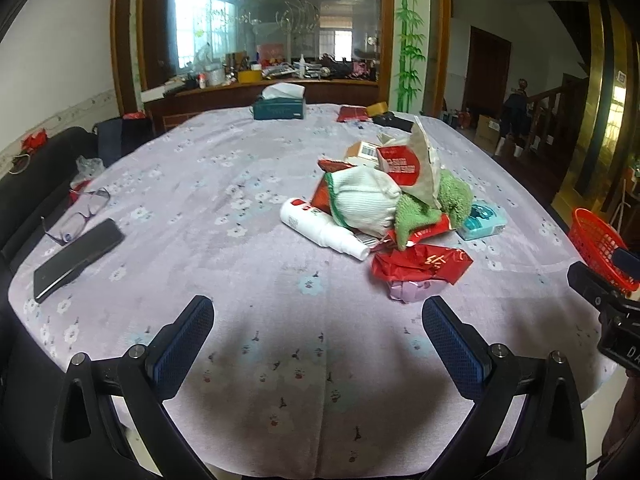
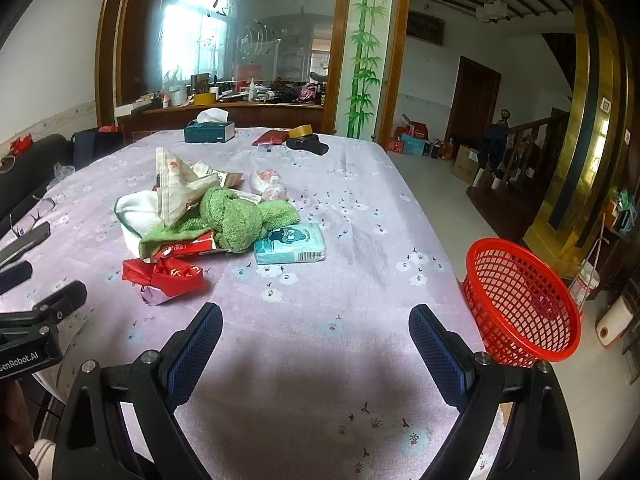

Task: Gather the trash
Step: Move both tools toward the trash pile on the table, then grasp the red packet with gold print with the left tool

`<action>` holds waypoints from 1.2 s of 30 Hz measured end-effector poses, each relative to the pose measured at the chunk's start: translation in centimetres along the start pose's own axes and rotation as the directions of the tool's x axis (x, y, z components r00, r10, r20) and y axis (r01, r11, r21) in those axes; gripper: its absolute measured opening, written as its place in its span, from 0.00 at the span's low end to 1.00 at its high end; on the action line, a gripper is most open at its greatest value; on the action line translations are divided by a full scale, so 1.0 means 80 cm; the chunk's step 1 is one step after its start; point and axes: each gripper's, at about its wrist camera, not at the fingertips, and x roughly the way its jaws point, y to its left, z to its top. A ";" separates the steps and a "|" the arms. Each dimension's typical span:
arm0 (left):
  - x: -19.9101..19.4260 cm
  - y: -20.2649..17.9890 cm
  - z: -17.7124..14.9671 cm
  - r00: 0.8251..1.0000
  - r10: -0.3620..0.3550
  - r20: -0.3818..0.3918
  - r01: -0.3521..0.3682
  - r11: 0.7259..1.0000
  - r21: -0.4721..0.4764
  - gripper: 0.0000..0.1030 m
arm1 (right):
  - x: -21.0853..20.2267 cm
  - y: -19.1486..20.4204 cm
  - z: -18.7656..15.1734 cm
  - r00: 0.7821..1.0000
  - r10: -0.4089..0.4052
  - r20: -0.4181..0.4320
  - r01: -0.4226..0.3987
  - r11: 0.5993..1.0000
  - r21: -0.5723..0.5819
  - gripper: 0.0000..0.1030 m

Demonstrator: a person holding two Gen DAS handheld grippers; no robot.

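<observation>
Trash pile [image 1: 394, 208] is lying mid-worktop [image 1: 240, 272], ahead of both jaws; we are holding left gripper [image 1: 318, 334] and right gripper [image 2: 316, 340] wide open, empty, red basket [image 2: 520, 300] hanging at the worktop's right edge.

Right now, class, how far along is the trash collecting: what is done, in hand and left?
Done: nothing visible; the red basket at the table edge looks empty. In hand: nothing; the left gripper and right gripper have open, empty jaws. Left: the whole pile, including the crumpled red wrapper and white bottle.
</observation>
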 end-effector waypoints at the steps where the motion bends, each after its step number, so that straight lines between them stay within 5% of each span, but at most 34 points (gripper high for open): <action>1: 0.002 0.000 0.002 1.000 -0.009 -0.008 0.009 1.000 0.001 1.00 | 0.000 -0.004 0.001 1.000 0.012 -0.001 -0.012 1.000 0.012 0.94; 10: 0.046 -0.030 0.025 0.984 -0.136 -0.111 0.144 0.988 0.060 0.99 | 0.018 -0.045 0.005 0.985 0.166 -0.046 -0.157 0.975 0.155 0.86; 18: 0.104 -0.066 0.040 0.964 -0.161 -0.210 0.185 0.978 0.100 0.84 | 0.039 -0.064 0.015 0.954 0.290 -0.069 -0.269 0.938 0.220 0.81; 22: 0.126 -0.074 0.042 0.952 -0.162 -0.259 0.192 0.977 0.095 0.45 | 0.058 -0.062 0.030 0.941 0.325 -0.098 -0.303 0.934 0.190 0.82; 36: 0.063 -0.029 0.031 0.962 -0.229 -0.148 0.241 0.968 0.067 0.40 | 0.180 -0.009 0.073 0.919 0.285 -0.273 -0.282 0.958 0.053 0.85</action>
